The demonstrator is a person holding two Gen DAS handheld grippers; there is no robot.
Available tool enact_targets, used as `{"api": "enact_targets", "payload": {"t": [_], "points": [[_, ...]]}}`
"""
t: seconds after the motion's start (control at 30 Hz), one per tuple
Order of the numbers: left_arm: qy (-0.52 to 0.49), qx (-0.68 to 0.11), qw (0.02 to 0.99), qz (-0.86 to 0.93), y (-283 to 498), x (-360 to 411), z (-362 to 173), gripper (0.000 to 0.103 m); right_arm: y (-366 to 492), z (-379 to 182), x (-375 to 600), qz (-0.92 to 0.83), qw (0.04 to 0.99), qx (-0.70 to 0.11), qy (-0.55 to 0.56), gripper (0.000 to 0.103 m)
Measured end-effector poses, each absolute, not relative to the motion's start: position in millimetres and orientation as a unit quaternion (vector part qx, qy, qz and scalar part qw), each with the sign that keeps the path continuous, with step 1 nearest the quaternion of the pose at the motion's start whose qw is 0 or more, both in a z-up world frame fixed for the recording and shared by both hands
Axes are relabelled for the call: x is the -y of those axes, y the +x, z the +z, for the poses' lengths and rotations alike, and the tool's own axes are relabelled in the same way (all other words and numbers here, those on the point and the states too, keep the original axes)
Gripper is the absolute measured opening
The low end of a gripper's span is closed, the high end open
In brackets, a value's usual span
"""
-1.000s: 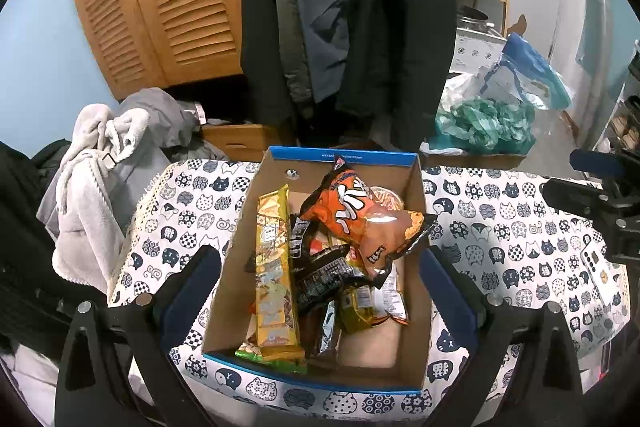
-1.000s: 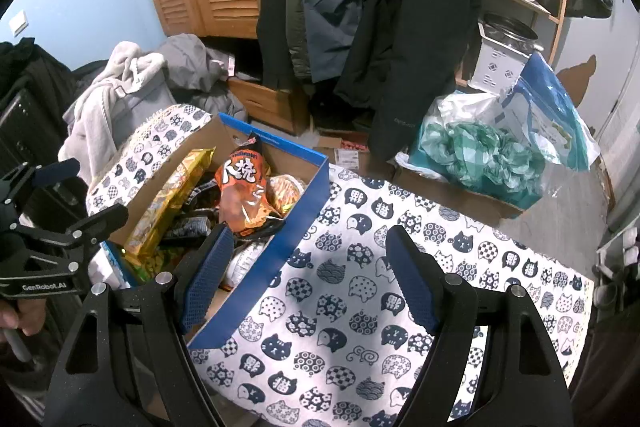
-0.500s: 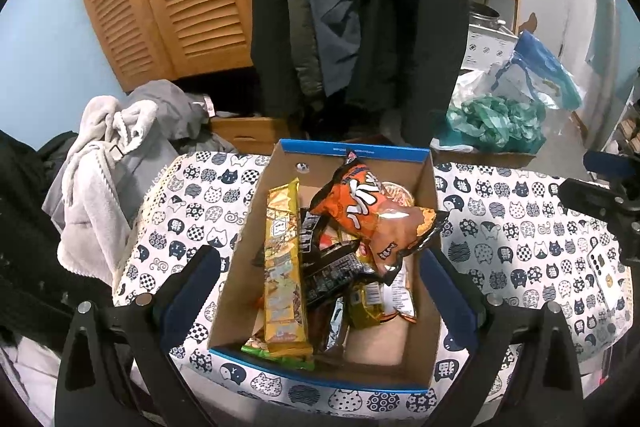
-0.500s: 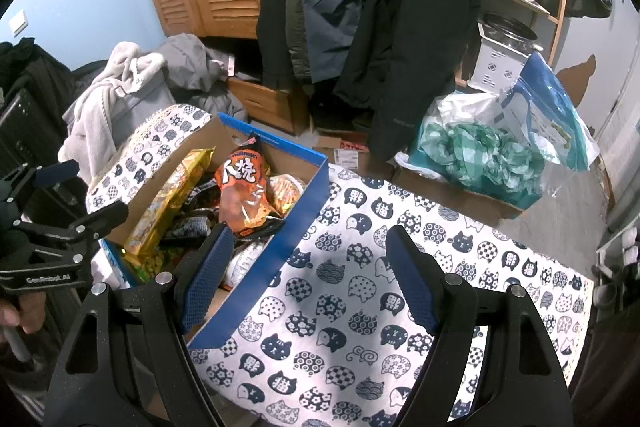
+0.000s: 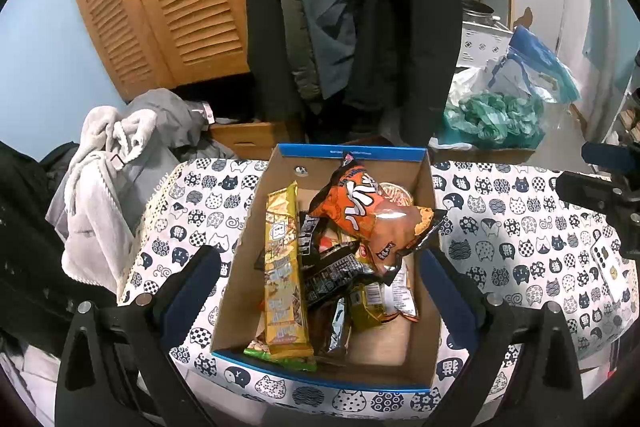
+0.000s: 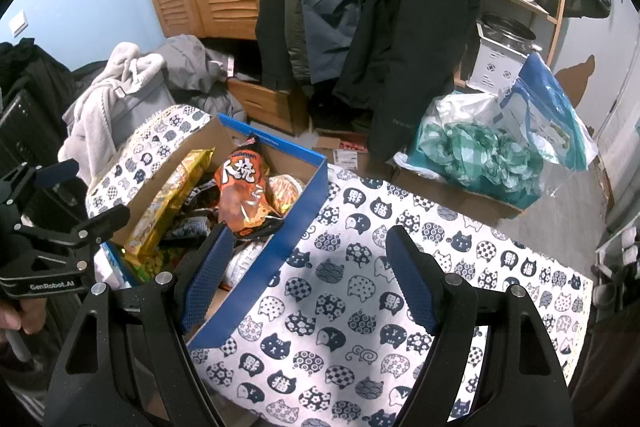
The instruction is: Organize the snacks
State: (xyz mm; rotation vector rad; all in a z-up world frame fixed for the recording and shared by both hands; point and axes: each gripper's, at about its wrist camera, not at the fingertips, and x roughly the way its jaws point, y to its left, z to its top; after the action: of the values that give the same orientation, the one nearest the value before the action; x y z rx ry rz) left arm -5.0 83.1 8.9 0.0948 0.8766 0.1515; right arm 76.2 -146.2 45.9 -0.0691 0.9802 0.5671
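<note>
Change since the earlier frames: in the left wrist view the cardboard box (image 5: 244,267) sits slightly lower and more centred between the fingers, and more of the hanging coats (image 5: 352,7) shows above; the right wrist view is almost unchanged.

Left hand-held gripper (image 5: 320,279): fingers spread wide, holding nothing. It hangs above the box, whose side walls lie just inside the two blue pads.

Right hand-held gripper (image 6: 308,275): fingers spread wide, holding nothing. It hovers over the bare cat-print worktop (image 6: 360,327); its left pad overlaps the box's blue side wall in the picture, though contact cannot be told.

Box contents, seen from the left hand-held gripper:
- Long yellow snack pack (image 5: 285,271), lengthwise along the left-finger side.
- Orange chip bag (image 5: 372,211), on top of the heap, toward the far right corner, tilted.
- Black wrapped packs (image 5: 332,271), between the fingers, under the orange bag's near end.
- Small olive-yellow packet (image 5: 366,307) and white sachet (image 5: 402,297), nearer the right finger.
- Green packet (image 5: 280,359), at the near wall under the yellow pack.

From the right hand-held gripper the box lies ahead and to the left, with the orange chip bag (image 6: 244,195) just beyond the left pad.
</note>
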Motion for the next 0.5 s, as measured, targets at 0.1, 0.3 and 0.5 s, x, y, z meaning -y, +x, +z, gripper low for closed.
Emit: {"api": "enact_targets", "payload": {"t": [0.1, 0.3, 0.5], "points": [[0.047, -0.424, 0.901, 0.075, -5.4, -83.0, 8.9, 0.1, 76.1, 45.9, 146.2, 0.269, 0.843, -0.464, -0.033, 0.078], [0.049, -0.423, 0.902, 0.075, -5.2, -83.1, 8.6, 0.1, 76.0, 45.8, 146.4, 0.269, 0.843, -0.465, -0.033, 0.078], [0.05, -0.423, 0.902, 0.075, -5.5, -83.2, 9.1, 0.1, 76.0, 45.7, 146.3, 0.269, 0.843, -0.465, -0.033, 0.078]]}}
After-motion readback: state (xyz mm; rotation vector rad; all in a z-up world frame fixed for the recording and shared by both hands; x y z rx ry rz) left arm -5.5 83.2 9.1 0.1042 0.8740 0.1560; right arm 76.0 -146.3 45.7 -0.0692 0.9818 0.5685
